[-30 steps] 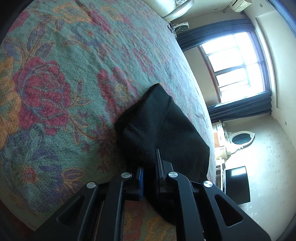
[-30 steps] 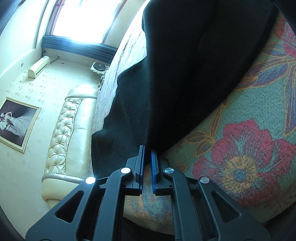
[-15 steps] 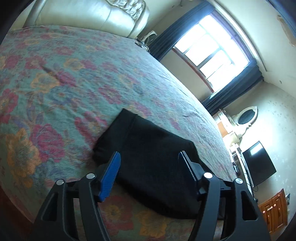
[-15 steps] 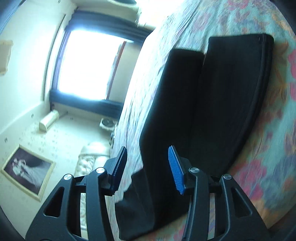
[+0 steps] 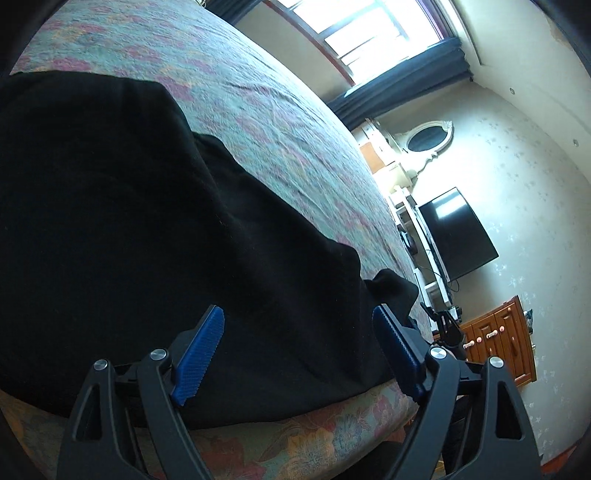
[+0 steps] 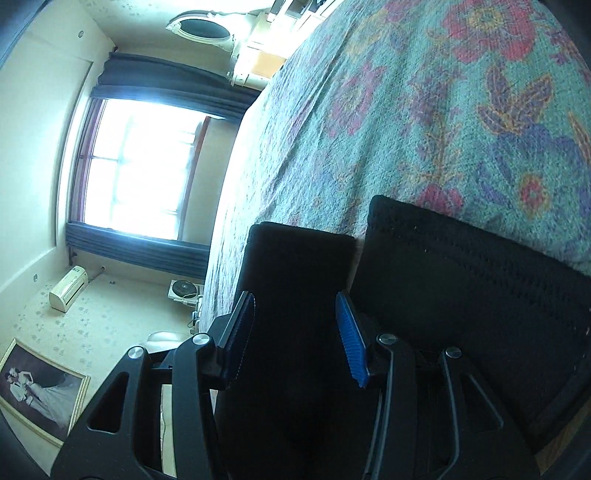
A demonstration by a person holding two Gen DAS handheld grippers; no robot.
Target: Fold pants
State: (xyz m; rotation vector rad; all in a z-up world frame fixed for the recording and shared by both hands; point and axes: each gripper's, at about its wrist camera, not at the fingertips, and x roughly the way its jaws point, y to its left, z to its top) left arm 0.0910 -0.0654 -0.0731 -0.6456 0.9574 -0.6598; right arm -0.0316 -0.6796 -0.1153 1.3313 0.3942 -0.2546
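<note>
The black pants (image 5: 147,221) lie folded on the floral bedspread (image 5: 277,110) and fill the left and middle of the left wrist view. My left gripper (image 5: 299,350) hovers over their near edge; its jaws are opening, and the blue pads (image 5: 201,354) press on nothing. In the right wrist view the pants show as a narrow folded strip (image 6: 299,277) beside a wider panel (image 6: 461,280). My right gripper (image 6: 295,339) stands open above the strip, its pads apart and not squeezing the cloth.
The bedspread (image 6: 424,110) stretches away beyond the pants. Off the bed's far side are a window (image 5: 369,29), an oval mirror (image 5: 428,136), a dark TV (image 5: 458,232) and a wooden cabinet (image 5: 498,343). A framed picture (image 6: 37,391) hangs on the wall.
Both grippers were shut on black cloth a second ago; both have let go and opened. Each has swung along the bed, and the pants now lie flat under them.
</note>
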